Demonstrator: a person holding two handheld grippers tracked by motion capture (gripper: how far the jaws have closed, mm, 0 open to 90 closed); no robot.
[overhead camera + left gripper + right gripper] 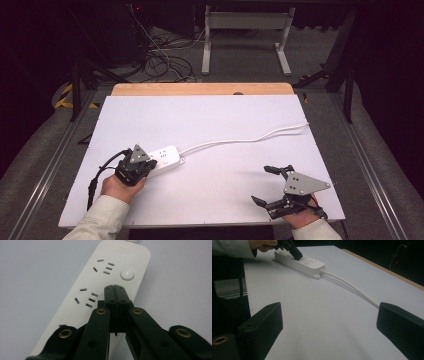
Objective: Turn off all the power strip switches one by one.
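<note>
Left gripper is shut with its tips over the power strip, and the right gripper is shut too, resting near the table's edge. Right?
Not quite: the right gripper is open, its jaws wide apart in the right gripper view. The left gripper is indeed shut over the power strip.

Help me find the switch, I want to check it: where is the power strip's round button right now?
In the left gripper view, the round button sits on the power strip near its cord end, just beyond the shut left gripper.

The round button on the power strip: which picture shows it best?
The left gripper view: the button is big and sharp beside the shut left gripper. In the high view it is a tiny speck; in the right gripper view, small and blurry.
</note>
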